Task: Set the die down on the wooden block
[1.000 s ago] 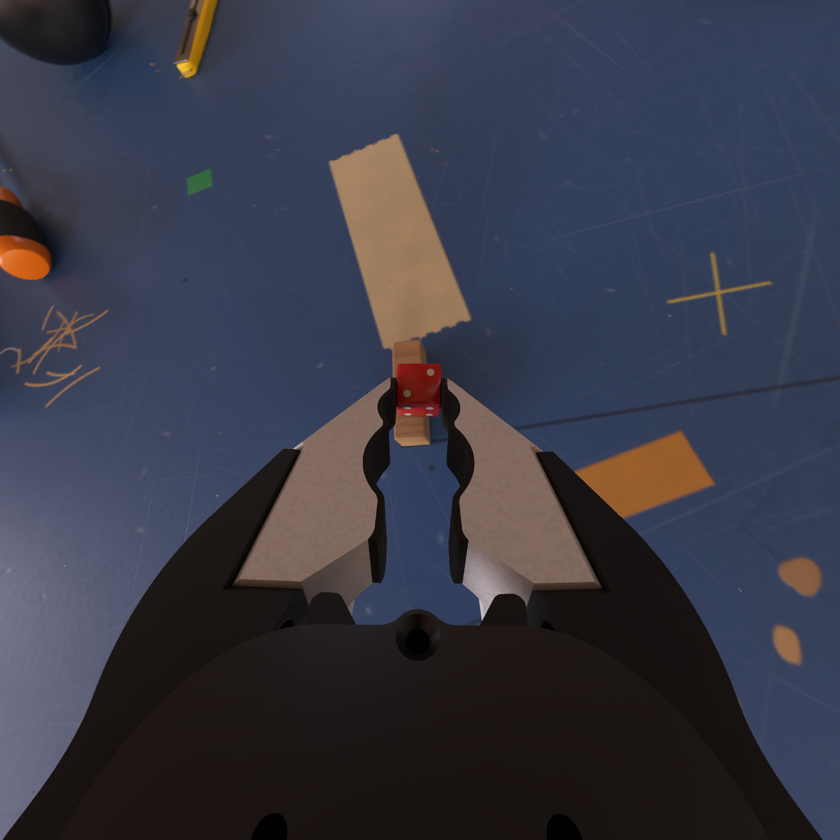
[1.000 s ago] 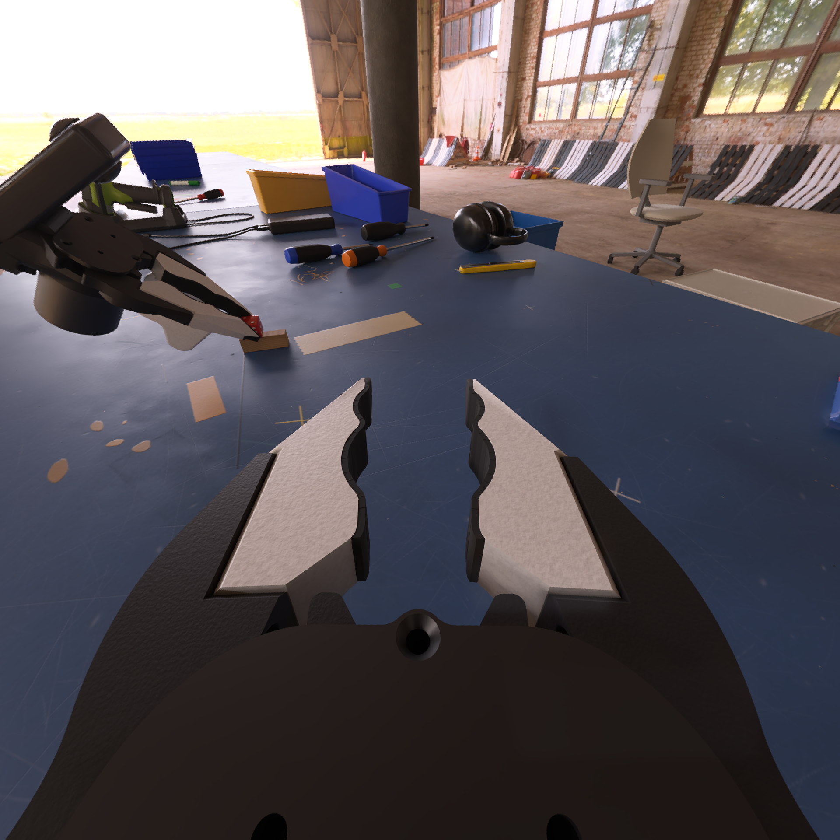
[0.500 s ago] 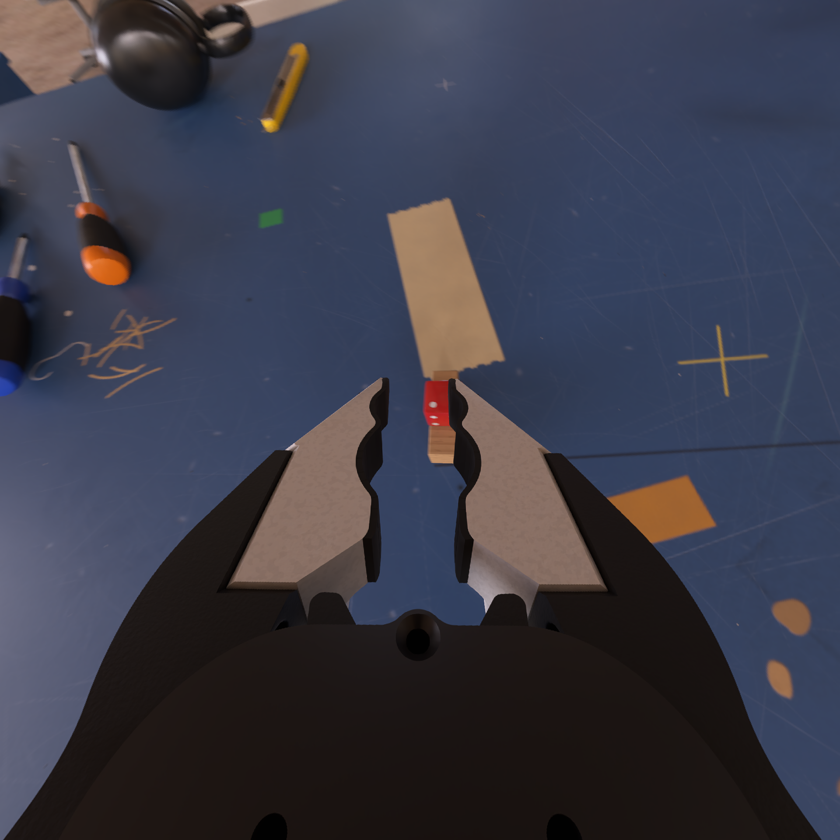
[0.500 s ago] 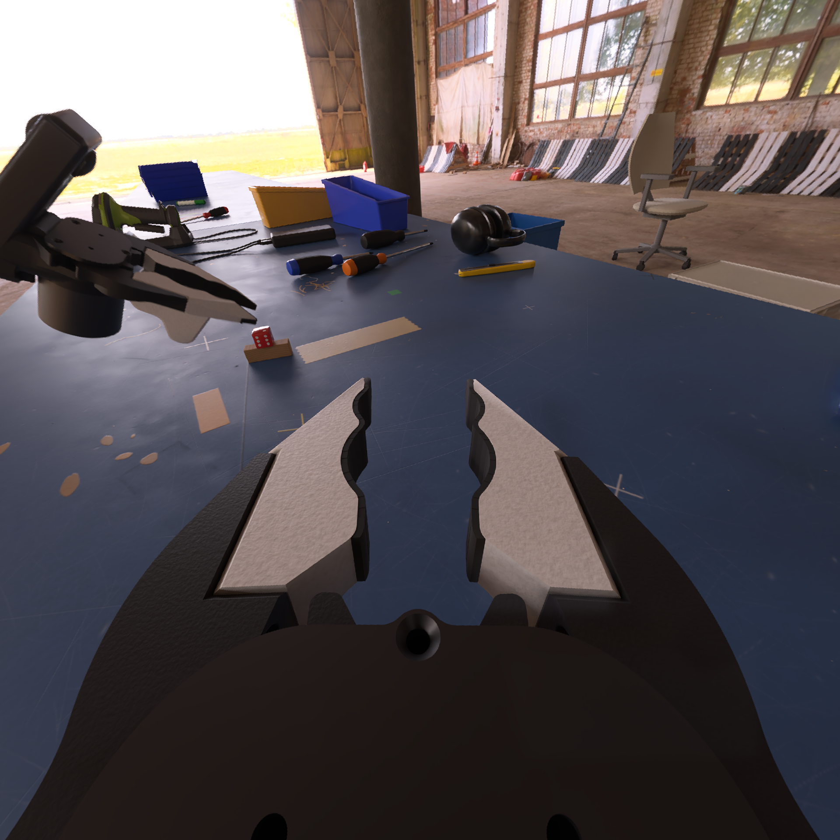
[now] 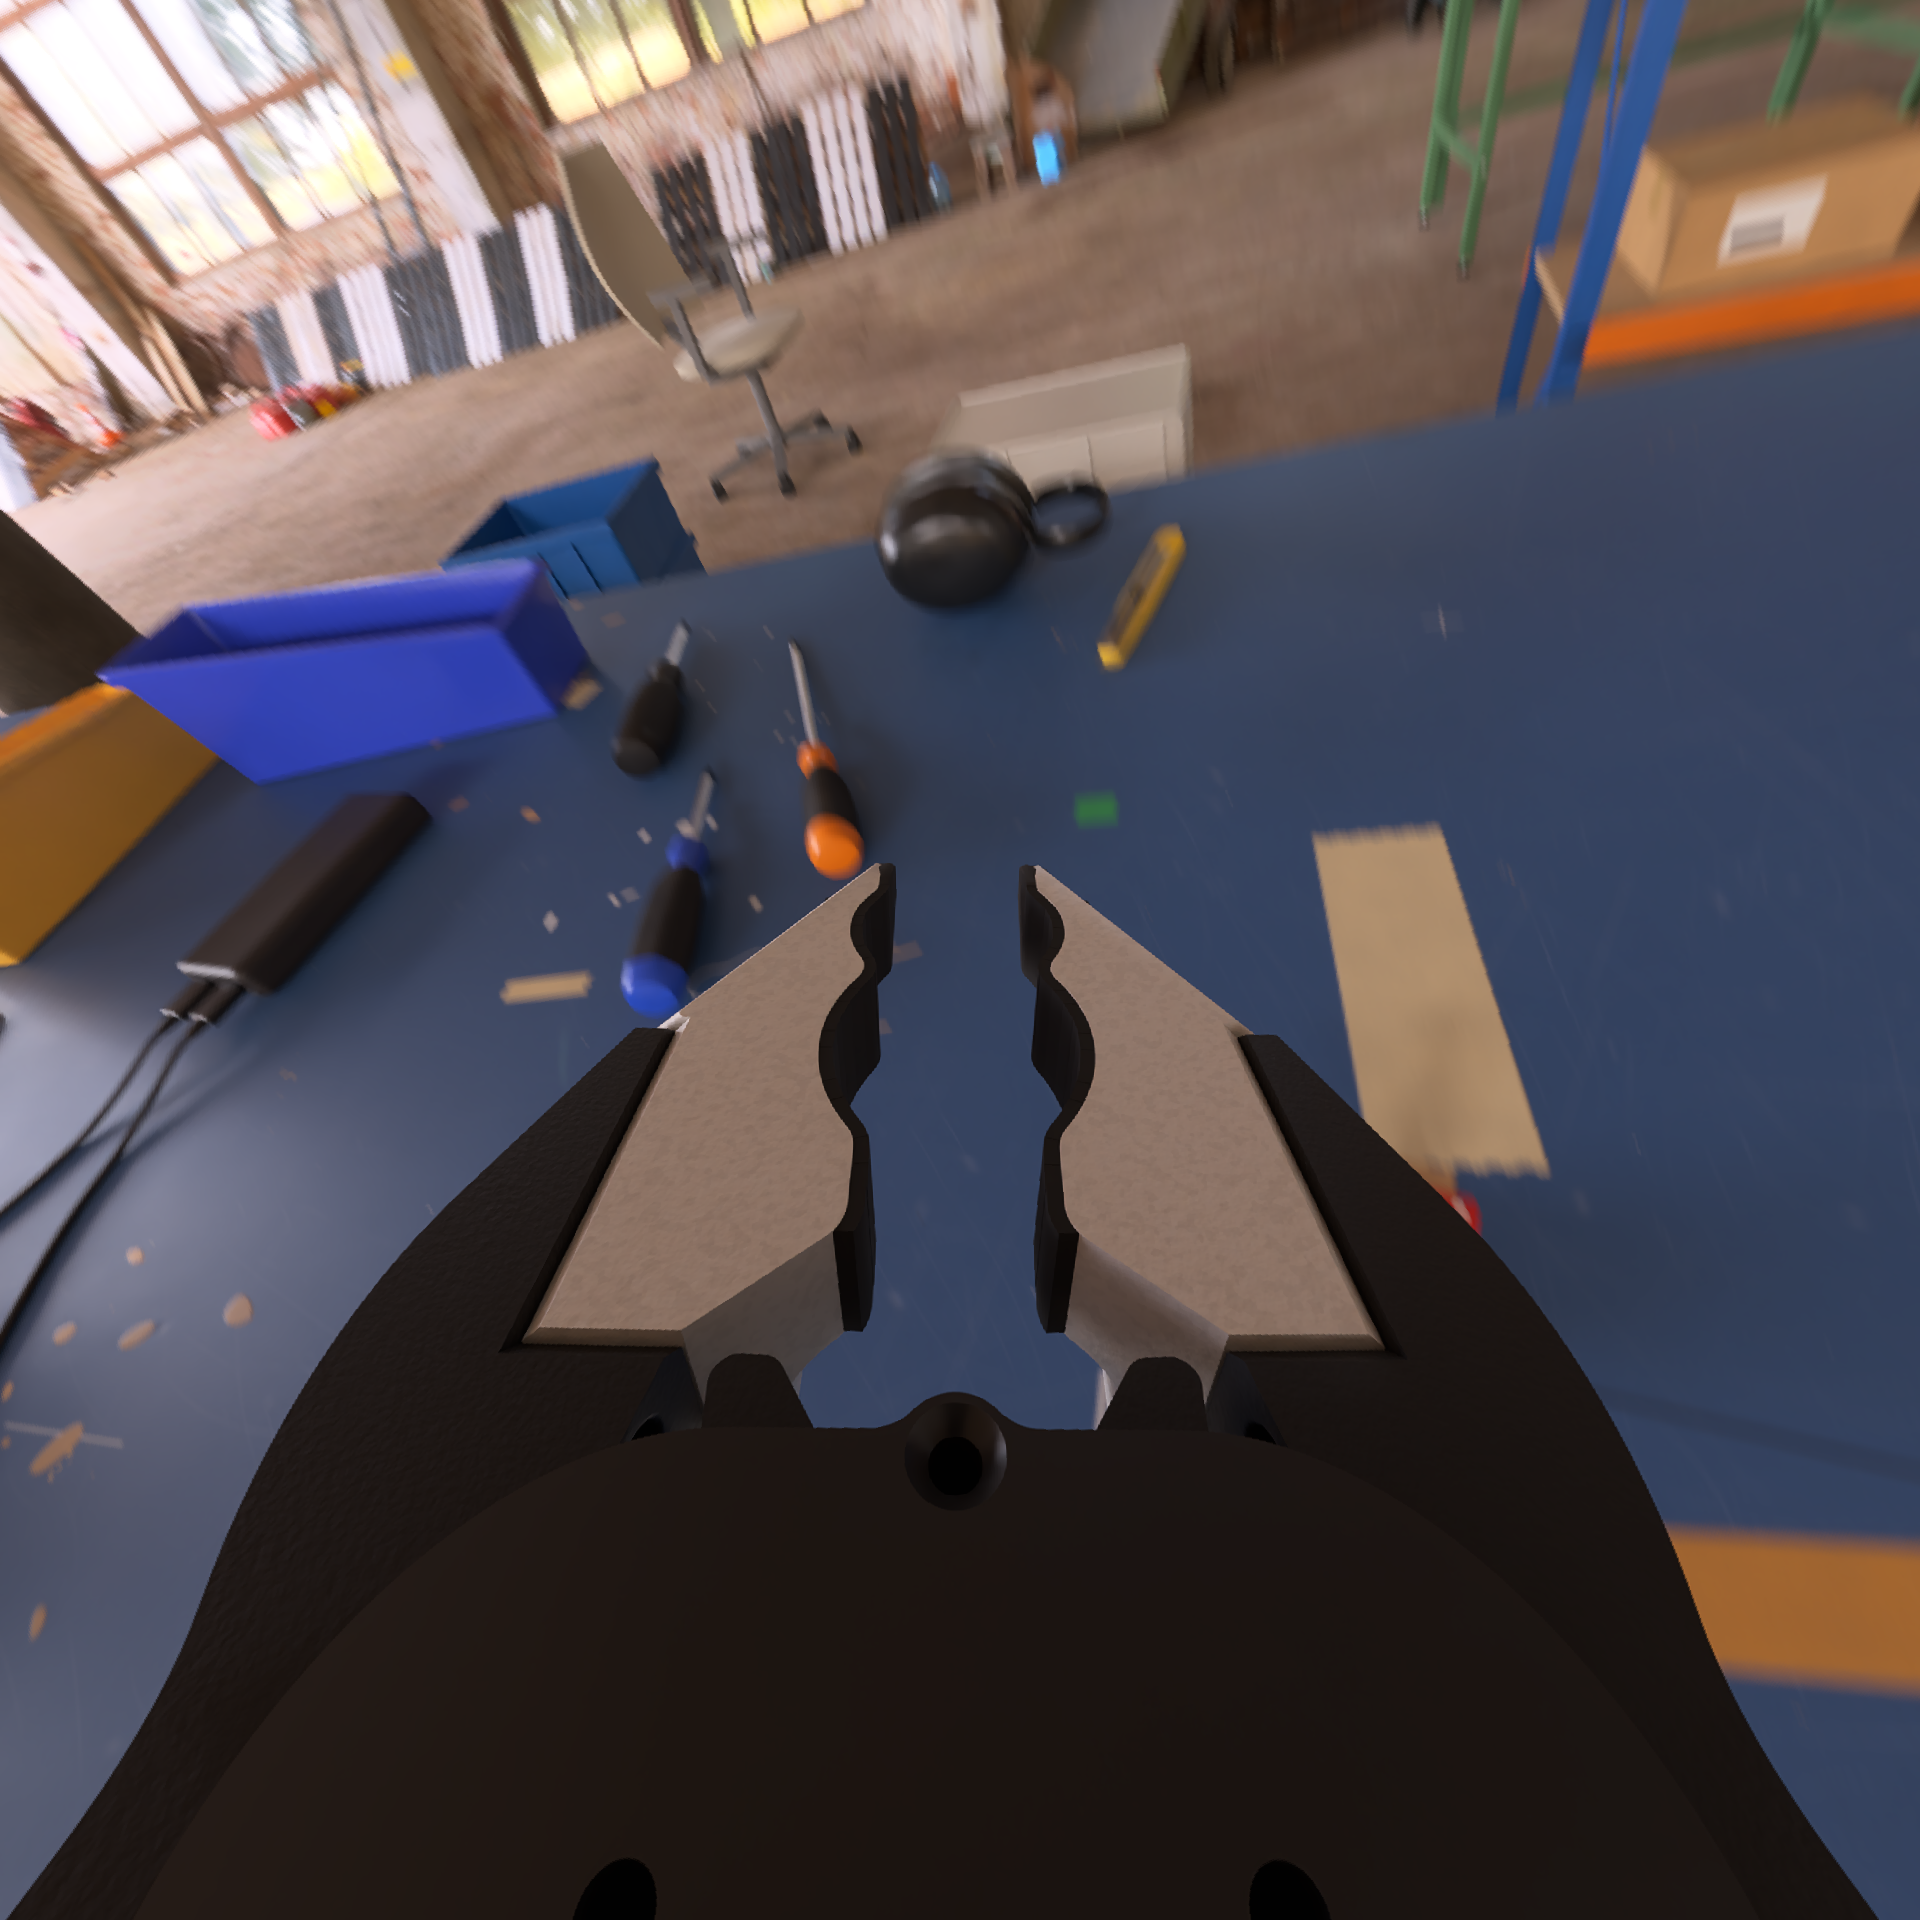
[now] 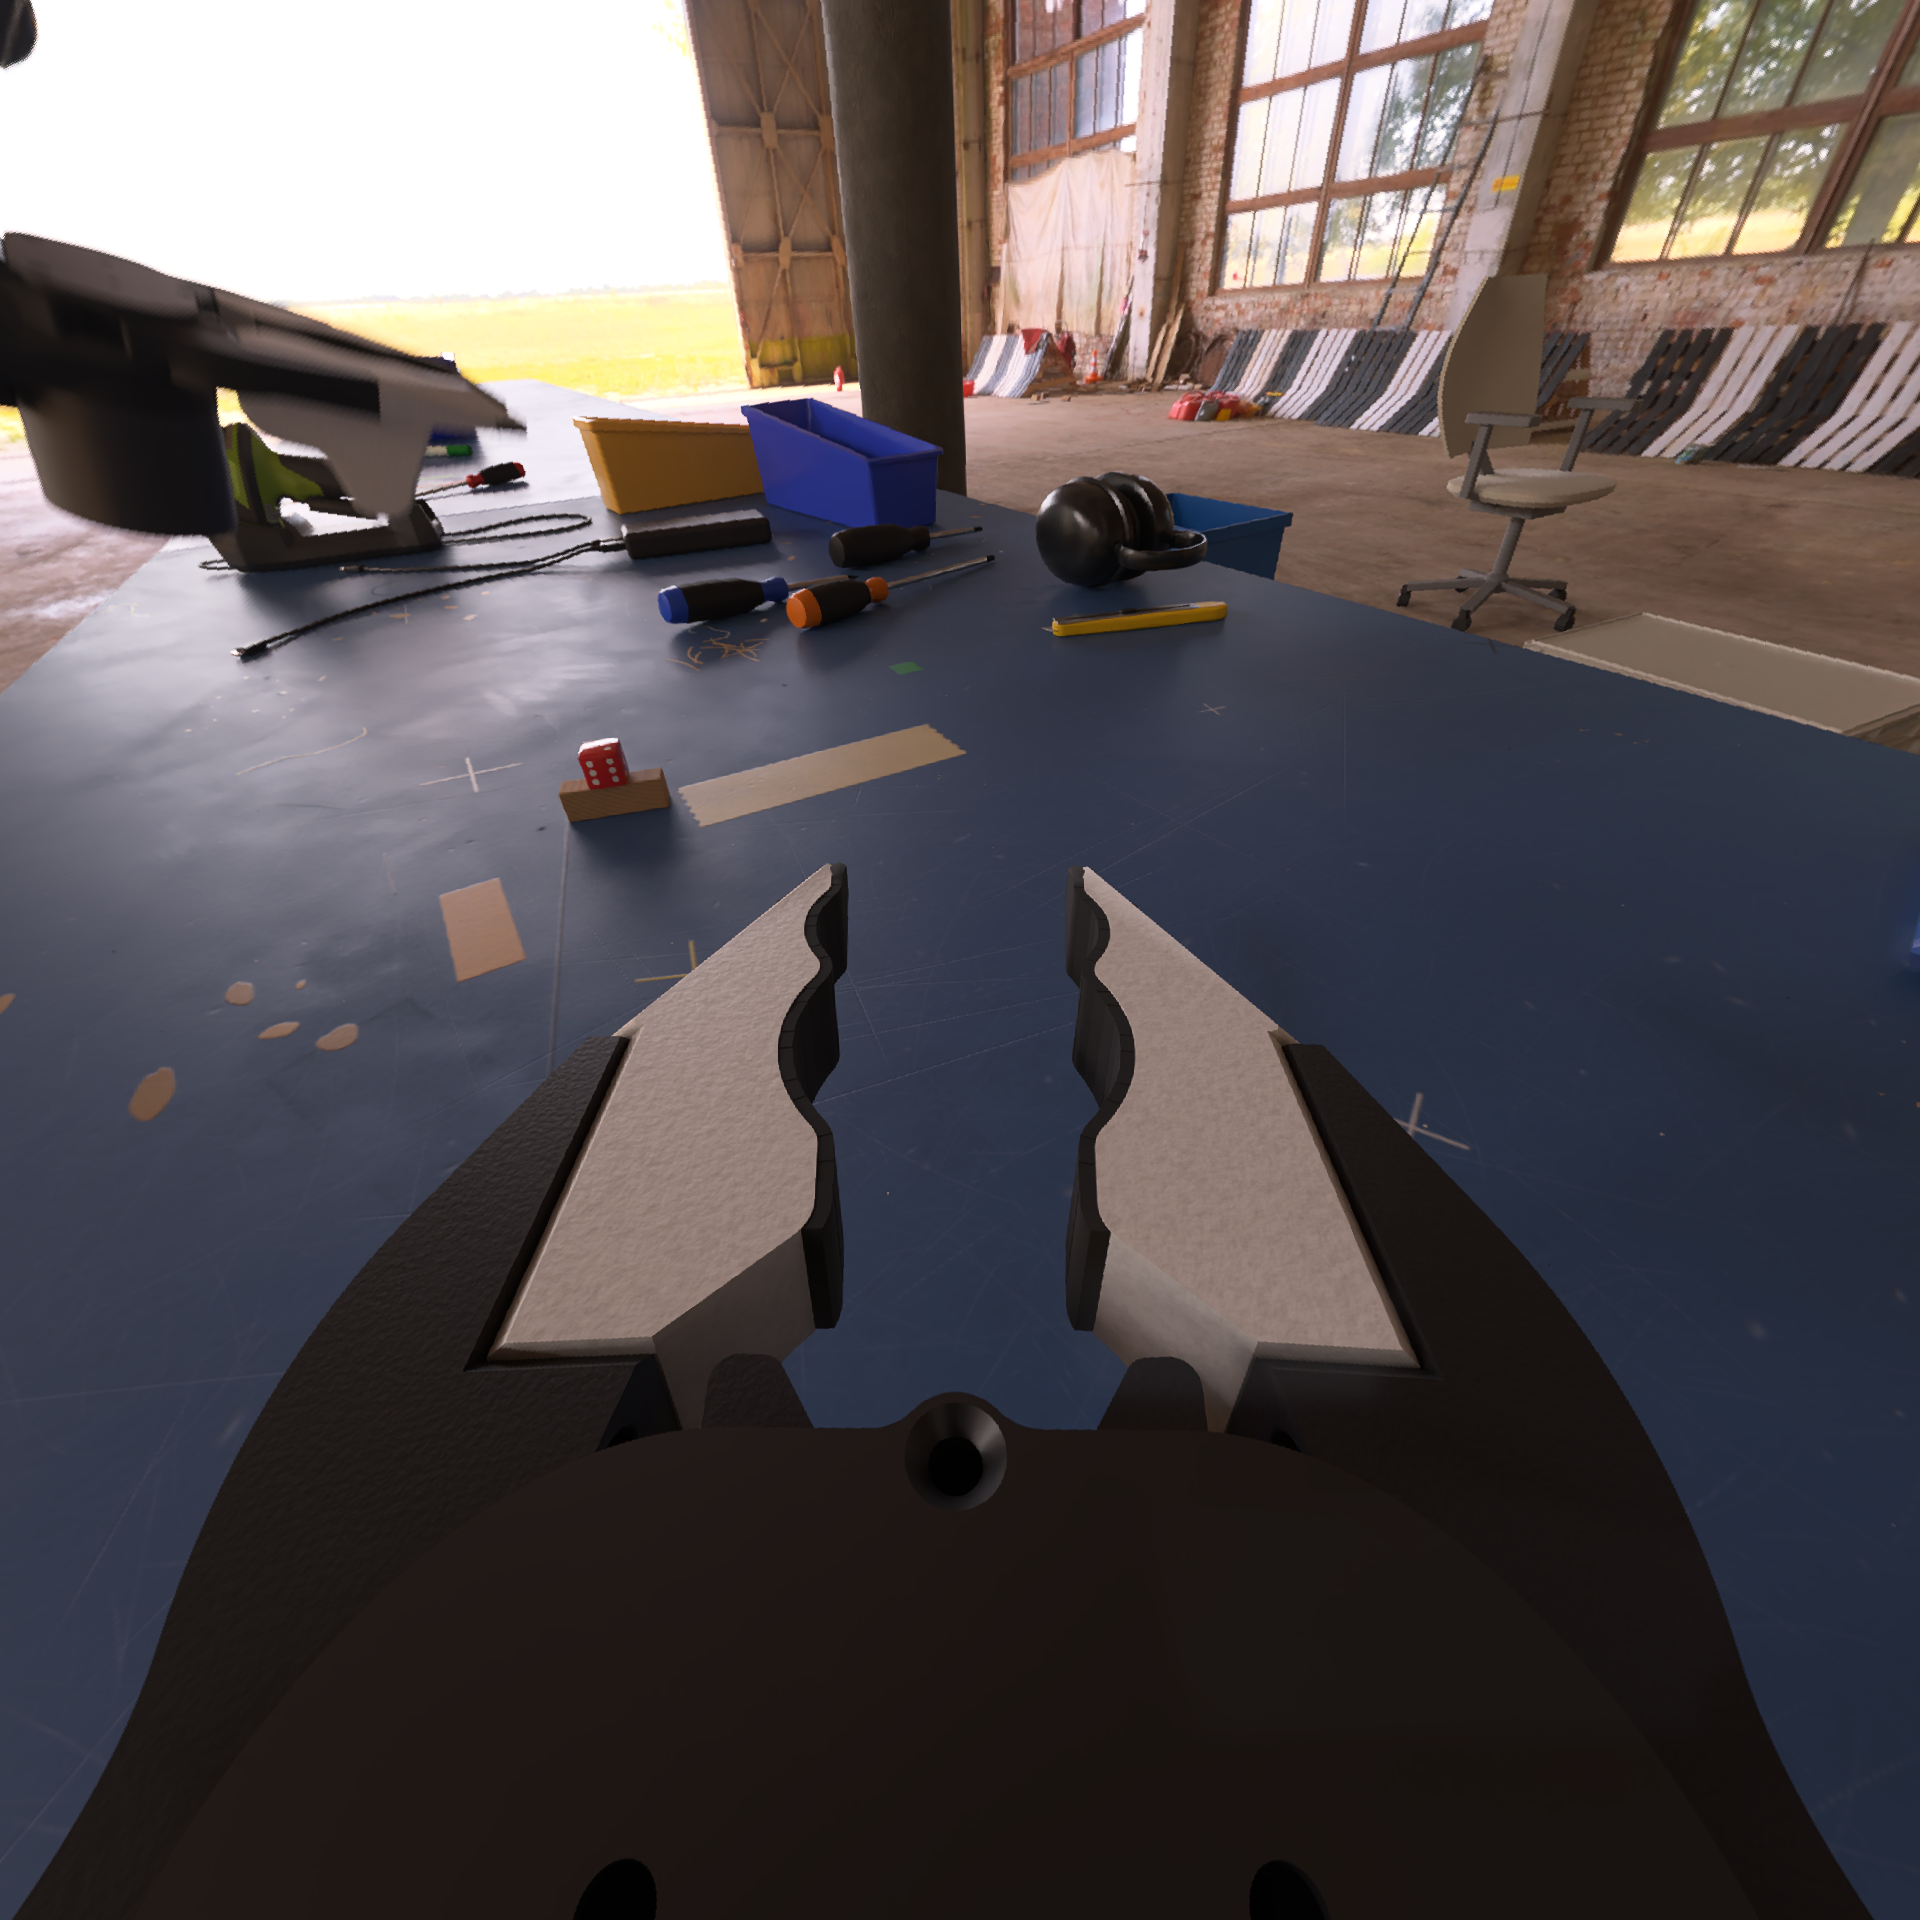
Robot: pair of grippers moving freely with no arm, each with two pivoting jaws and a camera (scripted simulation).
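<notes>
The red die [image 6: 602, 764] sits on the wooden block [image 6: 615, 798] on the worktop [image 6: 1351, 883], placed as the task wants. The left gripper [image 5: 956, 883], fingers apart and empty, hangs well clear so nothing gets knocked; the right gripper [image 6: 956, 883] is open too.

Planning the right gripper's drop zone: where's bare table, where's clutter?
Free: wide patch right of the tape strip, below the yellow cutter. Also between the right gripper and block. Crowded: far edge, with screwdrivers, bins, earmuffs, cable.
</notes>
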